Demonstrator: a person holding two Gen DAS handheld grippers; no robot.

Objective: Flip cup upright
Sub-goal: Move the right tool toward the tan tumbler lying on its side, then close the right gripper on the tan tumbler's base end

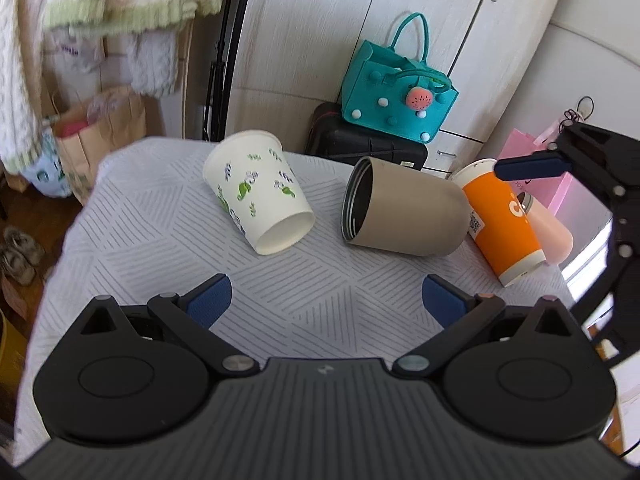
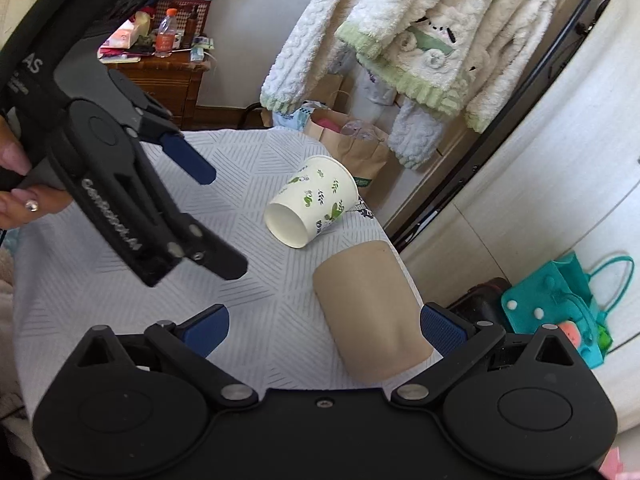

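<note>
Three cups lie on their sides on the table with the striped white cloth (image 1: 160, 248). A white paper cup with green prints (image 1: 256, 192) lies at the left, also in the right wrist view (image 2: 316, 204). A beige cup (image 1: 404, 210) lies in the middle, mouth to the left; it also shows in the right wrist view (image 2: 368, 312). An orange paper cup (image 1: 500, 220) lies at the right. My left gripper (image 1: 326, 300) is open and empty above the cloth, short of the cups. My right gripper (image 2: 324, 330) is open and empty, with the beige cup close to its right finger.
A teal bag (image 1: 396, 88) sits on a black case (image 1: 360, 140) behind the table. A pink bottle (image 1: 552, 228) lies beyond the orange cup. Clothes (image 2: 420, 40) hang over paper bags (image 2: 356, 148) past the table's far edge. The right gripper's body (image 1: 600, 184) is at the right.
</note>
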